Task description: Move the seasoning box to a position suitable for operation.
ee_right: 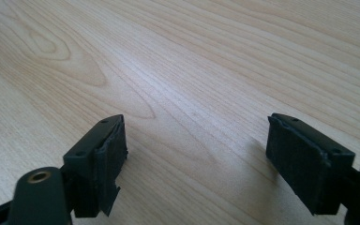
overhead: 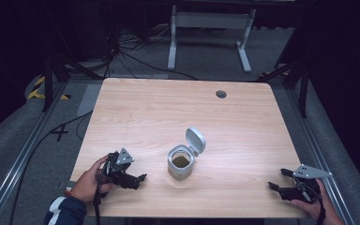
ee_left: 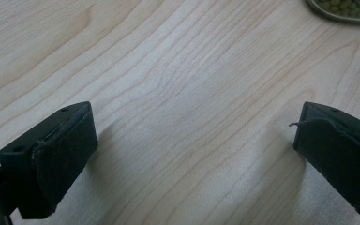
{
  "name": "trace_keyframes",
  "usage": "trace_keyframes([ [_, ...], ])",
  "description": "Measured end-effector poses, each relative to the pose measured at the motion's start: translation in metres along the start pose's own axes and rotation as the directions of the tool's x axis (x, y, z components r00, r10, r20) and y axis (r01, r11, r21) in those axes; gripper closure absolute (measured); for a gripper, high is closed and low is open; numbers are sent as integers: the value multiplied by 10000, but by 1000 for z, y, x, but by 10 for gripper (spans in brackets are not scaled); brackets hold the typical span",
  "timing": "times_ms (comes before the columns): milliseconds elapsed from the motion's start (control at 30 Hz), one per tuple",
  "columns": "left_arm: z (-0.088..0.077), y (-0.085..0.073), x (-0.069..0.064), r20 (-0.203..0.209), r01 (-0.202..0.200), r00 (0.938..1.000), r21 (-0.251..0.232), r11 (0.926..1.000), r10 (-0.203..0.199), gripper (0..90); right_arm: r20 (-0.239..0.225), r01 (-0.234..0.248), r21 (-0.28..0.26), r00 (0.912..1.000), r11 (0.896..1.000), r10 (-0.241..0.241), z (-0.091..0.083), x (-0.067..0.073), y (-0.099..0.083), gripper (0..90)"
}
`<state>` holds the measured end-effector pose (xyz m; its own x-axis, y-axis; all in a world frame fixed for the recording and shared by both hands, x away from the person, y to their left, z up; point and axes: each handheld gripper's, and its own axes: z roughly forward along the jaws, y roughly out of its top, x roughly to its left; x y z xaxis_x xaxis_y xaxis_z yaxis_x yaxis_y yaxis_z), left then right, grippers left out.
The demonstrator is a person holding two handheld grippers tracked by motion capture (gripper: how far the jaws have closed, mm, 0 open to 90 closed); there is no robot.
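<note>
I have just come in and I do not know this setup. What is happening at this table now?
A person sits at a wooden table with a two-jaw gripper in each hand. Both grippers rest low on the table, the left gripper beside a small jar, the right gripper near the table's right edge. Both have their jaws wide apart and hold nothing. The jar stands between them with its lid flipped up, and something dark green is inside. Neither gripper touches the jar.
</note>
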<state>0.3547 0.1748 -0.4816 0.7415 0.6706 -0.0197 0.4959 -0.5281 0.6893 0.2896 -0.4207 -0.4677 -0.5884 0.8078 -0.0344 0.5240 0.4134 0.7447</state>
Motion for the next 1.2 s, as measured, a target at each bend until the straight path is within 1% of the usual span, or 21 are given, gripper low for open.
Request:
trace_keyframes([
  [233,-1,0,2,79,-173,9998,20,9998,172,3,20,4,-10,10000,10000,-4,0,0,0,205],
  [267,-2,-2,2,93,-111,9999,93,9999,110,3,37,6,31,10000,10000,-7,0,1,1,209],
  [300,-4,-3,3,82,-111,9999,110,9999,110,3,25,19,121,10000,9999,-19,0,1,2,242],
  [333,-4,-3,3,82,-111,9999,110,9999,110,2,25,19,121,10000,9999,-19,0,1,2,242],
  [367,-3,-4,3,57,-71,10000,16,10000,71,2,-12,26,199,10000,9998,-26,-1,2,3,300],
  [400,-4,-4,2,-15,23,10000,31,10000,-23,2,21,59,232,10000,9997,-60,-2,3,5,341],
  [433,-5,-5,1,-102,16,9999,23,10000,-16,3,80,145,231,9999,9996,-147,-2,5,6,394],
  [467,-5,-6,0,-101,28,9999,0,10000,-28,4,108,258,204,9996,9995,-261,-2,6,7,444],
  [500,-6,-6,-1,-123,53,9999,-17,10000,-54,4,99,326,190,9994,9993,-328,-2,7,8,470],
  [567,-6,-6,-1,-126,57,9999,-11,10000,-57,4,18,417,74,9991,9991,-417,-3,8,12,550],
  [600,-6,-6,-1,-126,57,9999,-11,10000,-57,4,18,417,74,9991,9991,-417,-3,8,12,550],
  [633,-6,-6,-1,-125,57,9999,-14,10000,-57,4,-171,490,-170,9986,9987,-493,-4,8,16,619],
  [667,-6,-6,-1,-124,58,9999,-12,10000,-58,4,-332,447,-417,9984,9981,-461,-6,7,19,691],
  [700,-6,-6,-1,-125,56,9999,-11,10000,-56,4,-310,437,-510,9985,9977,-453,-6,7,22,732],
  [800,-6,-6,0,-87,49,9999,-32,10000,-49,4,-70,503,-556,9987,9972,-508,-5,7,32,813],
  [867,-6,-6,0,-53,18,10000,10,10000,-18,5,-124,583,-745,9982,9955,-593,-5,6,39,856],
  [933,-6,-6,0,-29,31,10000,5,10000,-31,5,-151,711,-914,9972,9933,-728,-5,6,45,884],
  [1000,-6,-7,0,-33,29,10000,-3,10000,-29,5,-270,816,-1035,9960,9913,-848,-4,8,51,890],
  [1033,-6,-7,0,-42,34,10000,-31,10000,-34,5,-302,969,-1040,9945,9898,-1005,-4,9,53,891],
  [1200,-6,-7,1,27,-39,10000,-16,10000,39,5,-637,1234,-1148,9893,9857,-1313,1,14,64,892],
])
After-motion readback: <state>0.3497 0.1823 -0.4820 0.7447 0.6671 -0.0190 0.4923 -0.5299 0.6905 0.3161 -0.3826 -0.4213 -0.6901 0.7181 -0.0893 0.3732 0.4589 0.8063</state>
